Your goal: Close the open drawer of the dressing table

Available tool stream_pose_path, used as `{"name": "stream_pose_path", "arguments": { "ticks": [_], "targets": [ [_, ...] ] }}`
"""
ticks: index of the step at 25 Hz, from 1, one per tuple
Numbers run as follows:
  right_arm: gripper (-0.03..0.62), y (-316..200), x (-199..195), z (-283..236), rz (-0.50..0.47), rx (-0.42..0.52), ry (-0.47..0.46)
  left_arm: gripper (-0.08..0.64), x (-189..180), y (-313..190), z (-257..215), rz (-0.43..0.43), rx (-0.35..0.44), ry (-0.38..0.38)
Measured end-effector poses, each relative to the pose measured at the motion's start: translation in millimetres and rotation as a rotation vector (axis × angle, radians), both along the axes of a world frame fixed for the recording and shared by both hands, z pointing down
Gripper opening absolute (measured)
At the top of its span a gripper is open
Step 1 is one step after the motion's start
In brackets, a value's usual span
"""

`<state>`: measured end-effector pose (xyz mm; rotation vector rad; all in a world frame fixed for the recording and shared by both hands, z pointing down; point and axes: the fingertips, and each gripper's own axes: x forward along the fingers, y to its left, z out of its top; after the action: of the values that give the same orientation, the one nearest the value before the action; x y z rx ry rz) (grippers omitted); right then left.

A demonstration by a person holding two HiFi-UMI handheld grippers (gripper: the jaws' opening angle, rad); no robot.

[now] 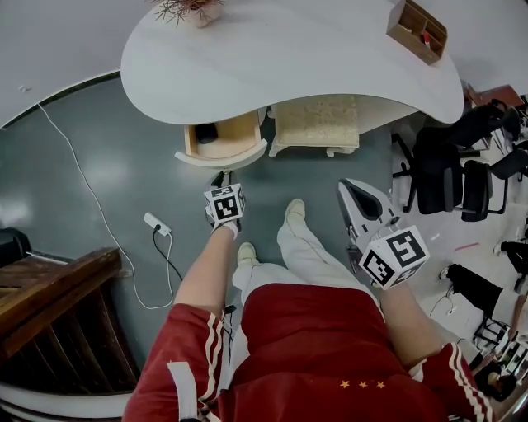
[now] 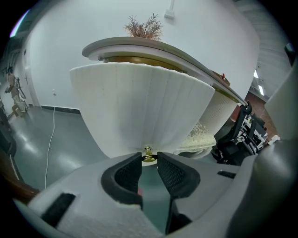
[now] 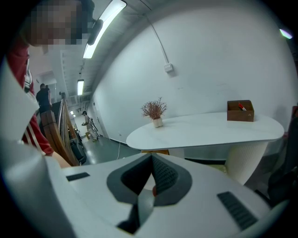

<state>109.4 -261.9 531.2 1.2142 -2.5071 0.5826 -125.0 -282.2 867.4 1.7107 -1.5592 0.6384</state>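
Note:
The white dressing table [image 1: 272, 62] stands ahead of me, and its drawer [image 1: 221, 142] is pulled out at the left, wooden inside, with a small dark thing in it. The drawer's fluted white front [image 2: 144, 104] fills the left gripper view. Its brass knob [image 2: 148, 155] sits right between the tips of my left gripper [image 2: 149, 160], whose jaws are closed in on it. From the head view, the left gripper [image 1: 223, 176] is at the drawer front. My right gripper [image 1: 356, 196] hangs back at the right, away from the table, and the right gripper [image 3: 151, 160] is shut on nothing.
A beige stool [image 1: 318, 124] is tucked under the table beside the drawer. A wooden box [image 1: 417, 30] and a dried plant [image 1: 191, 10] stand on top. Black chairs [image 1: 450, 169] are at the right. A power strip [image 1: 157, 224] with cable lies on the floor left, near wooden furniture [image 1: 49, 305].

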Motion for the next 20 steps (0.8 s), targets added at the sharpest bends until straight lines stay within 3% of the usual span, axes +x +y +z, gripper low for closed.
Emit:
{"name": "stream_pose_path", "arguments": {
  "ticks": [11,20],
  "targets": [
    [0.005,-9.3,-12.8,34.8,-0.025,-0.007,-0.037,0.108,-7.2,-40.2,-1.9,0.014,0.063,-0.013],
    [0.006,-19.6,-15.8,45.6,0.013,-0.041,-0.082,0.109,-11.5,-67.3,-3.9,0.009,0.138,-0.031]
  ]
}}
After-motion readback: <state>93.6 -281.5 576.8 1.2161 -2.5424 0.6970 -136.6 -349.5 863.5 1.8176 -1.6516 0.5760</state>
